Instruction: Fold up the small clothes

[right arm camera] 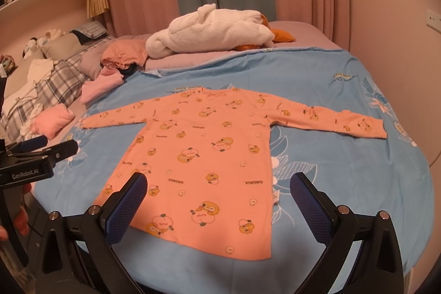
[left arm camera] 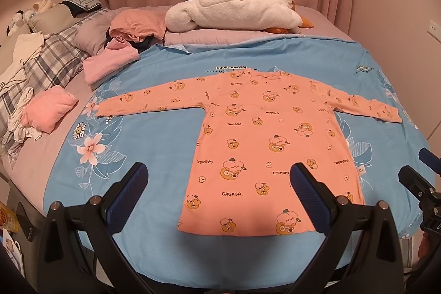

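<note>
Both grippers, left (left arm camera: 217, 183) and right (right arm camera: 217, 192), hover spread and empty above the flat orange long-sleeved shirt (left arm camera: 264, 145); folded pink clothes (left arm camera: 51, 109) lie well left.

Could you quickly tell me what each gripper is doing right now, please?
Left gripper: open, holding nothing, above the hem of the orange shirt.
Right gripper: open, holding nothing, also above the hem.

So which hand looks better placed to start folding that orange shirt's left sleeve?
Probably the left. The left tool, open, hovers over the hem's left half of the orange long-sleeved cartoon-print shirt; the right tool sits nearer the opposite side.
</note>
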{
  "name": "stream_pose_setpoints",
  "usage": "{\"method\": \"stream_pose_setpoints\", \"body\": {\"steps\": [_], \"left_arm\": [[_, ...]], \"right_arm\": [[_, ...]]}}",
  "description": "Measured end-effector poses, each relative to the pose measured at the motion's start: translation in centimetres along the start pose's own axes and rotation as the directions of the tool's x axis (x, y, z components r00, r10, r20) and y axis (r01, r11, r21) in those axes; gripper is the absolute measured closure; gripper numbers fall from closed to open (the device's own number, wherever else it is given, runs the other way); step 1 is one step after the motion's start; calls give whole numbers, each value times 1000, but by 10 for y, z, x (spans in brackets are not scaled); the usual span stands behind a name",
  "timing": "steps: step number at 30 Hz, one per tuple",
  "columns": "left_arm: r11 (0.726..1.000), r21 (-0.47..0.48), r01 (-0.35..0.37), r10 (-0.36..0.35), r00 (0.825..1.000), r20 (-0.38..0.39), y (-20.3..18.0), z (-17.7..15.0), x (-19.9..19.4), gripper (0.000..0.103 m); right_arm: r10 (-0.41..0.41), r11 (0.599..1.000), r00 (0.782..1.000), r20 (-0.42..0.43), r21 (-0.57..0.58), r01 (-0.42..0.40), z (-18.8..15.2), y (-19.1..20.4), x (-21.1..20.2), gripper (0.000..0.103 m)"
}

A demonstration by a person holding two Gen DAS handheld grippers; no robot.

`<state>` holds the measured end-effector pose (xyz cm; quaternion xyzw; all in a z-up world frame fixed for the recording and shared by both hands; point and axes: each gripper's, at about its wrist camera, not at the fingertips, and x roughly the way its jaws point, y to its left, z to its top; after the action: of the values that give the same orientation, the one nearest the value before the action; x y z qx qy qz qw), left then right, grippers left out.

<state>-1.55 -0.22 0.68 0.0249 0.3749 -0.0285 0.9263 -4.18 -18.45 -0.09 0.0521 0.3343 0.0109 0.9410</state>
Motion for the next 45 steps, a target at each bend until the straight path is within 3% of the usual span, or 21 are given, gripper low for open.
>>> {"method": "stream_pose_setpoints", "body": {"steps": [45], "left_arm": [[1000, 4, -3, 3, 1000, -9, 1, -4, 0, 0]], "right_arm": [[7, 1000, 1000, 6, -6, -7, -1, 4, 0, 1]]}}
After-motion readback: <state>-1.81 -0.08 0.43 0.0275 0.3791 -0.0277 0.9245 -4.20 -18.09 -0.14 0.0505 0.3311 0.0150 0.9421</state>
